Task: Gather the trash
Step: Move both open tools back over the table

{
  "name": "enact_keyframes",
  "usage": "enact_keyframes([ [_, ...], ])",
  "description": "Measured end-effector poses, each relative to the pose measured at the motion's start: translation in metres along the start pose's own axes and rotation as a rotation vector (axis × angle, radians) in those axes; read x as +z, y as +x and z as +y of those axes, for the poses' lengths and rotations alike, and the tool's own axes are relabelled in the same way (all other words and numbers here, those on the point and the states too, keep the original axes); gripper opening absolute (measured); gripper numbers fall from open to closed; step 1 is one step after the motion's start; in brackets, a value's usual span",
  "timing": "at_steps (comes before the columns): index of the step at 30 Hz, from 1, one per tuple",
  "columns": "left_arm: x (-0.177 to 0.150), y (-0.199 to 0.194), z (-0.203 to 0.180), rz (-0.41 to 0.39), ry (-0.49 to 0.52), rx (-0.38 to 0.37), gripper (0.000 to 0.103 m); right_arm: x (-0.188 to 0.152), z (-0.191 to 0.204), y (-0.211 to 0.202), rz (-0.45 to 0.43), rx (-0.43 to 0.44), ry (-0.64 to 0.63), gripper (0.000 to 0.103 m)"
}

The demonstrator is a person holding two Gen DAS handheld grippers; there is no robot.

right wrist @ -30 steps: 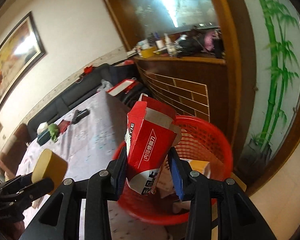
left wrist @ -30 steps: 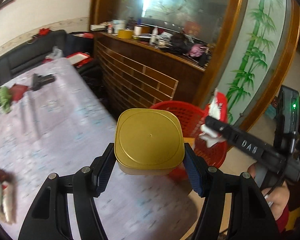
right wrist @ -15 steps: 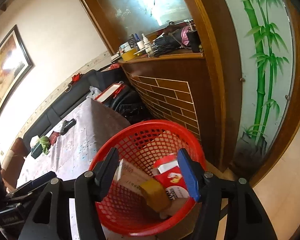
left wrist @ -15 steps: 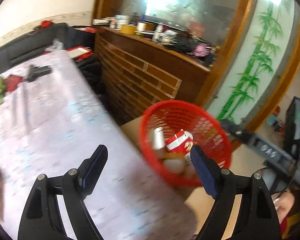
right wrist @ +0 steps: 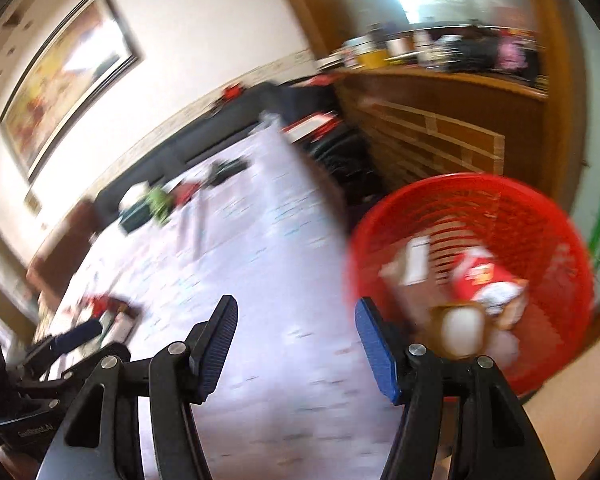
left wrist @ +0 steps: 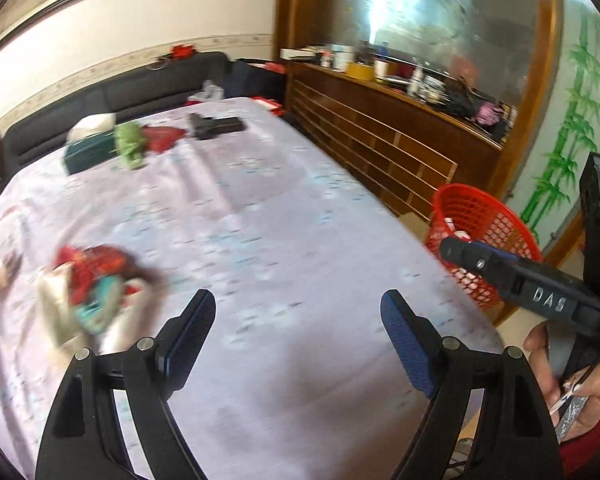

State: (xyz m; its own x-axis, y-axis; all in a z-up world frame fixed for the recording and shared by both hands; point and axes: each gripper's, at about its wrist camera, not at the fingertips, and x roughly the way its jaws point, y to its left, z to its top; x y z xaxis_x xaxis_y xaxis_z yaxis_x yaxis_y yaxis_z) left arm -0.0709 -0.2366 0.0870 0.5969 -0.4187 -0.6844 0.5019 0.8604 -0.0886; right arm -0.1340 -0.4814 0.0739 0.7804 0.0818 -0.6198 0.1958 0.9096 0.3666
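Both loads are now dropped: the red carton (right wrist: 482, 280) and gold tin (right wrist: 462, 330) lie in the red basket (right wrist: 556, 216), lower right. The left hand-held gripper (left wrist: 298, 334) and right hand-held gripper (right wrist: 296, 340) are released and turned back toward the tabletop (left wrist: 260, 216), where crumpled wrappers (left wrist: 92, 296) at lower left are left to collect.

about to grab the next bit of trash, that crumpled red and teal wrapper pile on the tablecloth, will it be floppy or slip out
Blurred here, the wrapper pile looks like crumpled thin packaging, so probably floppy and light. It seems to be several loose pieces, so one pinch by the open left gripper may lift only part. It lies flat on the tablecloth, so it is unlikely to roll.
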Motion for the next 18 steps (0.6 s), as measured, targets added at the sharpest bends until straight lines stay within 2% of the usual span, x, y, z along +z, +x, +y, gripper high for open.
enact_keyframes([
  [6, -0.012, -0.031, 0.064, -0.028, -0.085, 0.065, 0.083, -0.02, 0.073, 0.025, 0.068, 0.059, -0.127, 0.066],
  [9, -0.012, -0.048, 0.107, -0.046, -0.121, 0.123, 0.083, -0.028, 0.099, 0.032, 0.096, 0.087, -0.173, 0.066],
  [13, -0.005, -0.057, 0.178, -0.034, -0.179, 0.21, 0.083, -0.035, 0.128, 0.038, 0.117, 0.106, -0.228, 0.066],
  [18, 0.014, -0.048, 0.272, -0.016, -0.241, 0.329, 0.083, -0.037, 0.145, 0.041, 0.128, 0.117, -0.262, 0.066],
])
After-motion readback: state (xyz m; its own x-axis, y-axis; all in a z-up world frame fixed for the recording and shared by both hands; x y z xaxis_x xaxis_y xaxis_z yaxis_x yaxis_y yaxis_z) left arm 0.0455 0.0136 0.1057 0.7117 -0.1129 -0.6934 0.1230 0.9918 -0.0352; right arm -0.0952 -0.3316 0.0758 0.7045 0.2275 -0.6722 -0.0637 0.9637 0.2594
